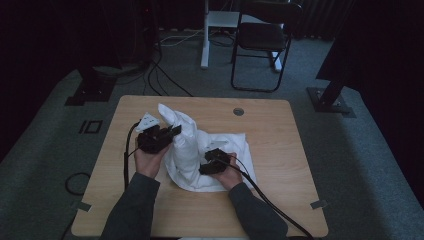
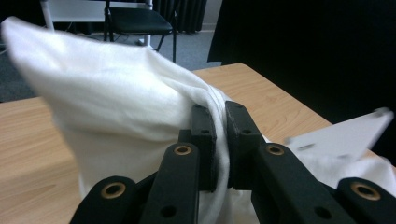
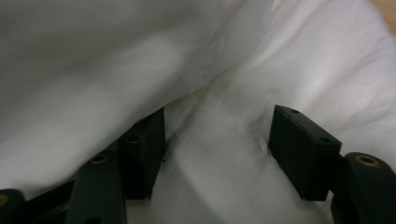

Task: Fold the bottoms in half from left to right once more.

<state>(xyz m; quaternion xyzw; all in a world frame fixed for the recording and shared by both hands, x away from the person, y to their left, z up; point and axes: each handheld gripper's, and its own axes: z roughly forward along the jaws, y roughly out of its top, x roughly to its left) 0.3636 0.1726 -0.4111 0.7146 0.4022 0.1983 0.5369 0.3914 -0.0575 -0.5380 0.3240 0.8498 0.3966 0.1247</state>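
The left gripper (image 2: 222,140) pinched the white cloth (image 1: 192,150) and held a fold up in the middle of the table (image 1: 280,150), while the right gripper (image 3: 217,149) stood open, cloth lying just ahead between its jaws.

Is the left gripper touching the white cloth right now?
Touching. In the left gripper view, the left gripper has its jaws closed on a fold of the white cloth, pinching it between the pads.

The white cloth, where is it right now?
In the high view the white cloth lies mid-table, between both tools; the left tool pinches a raised fold.
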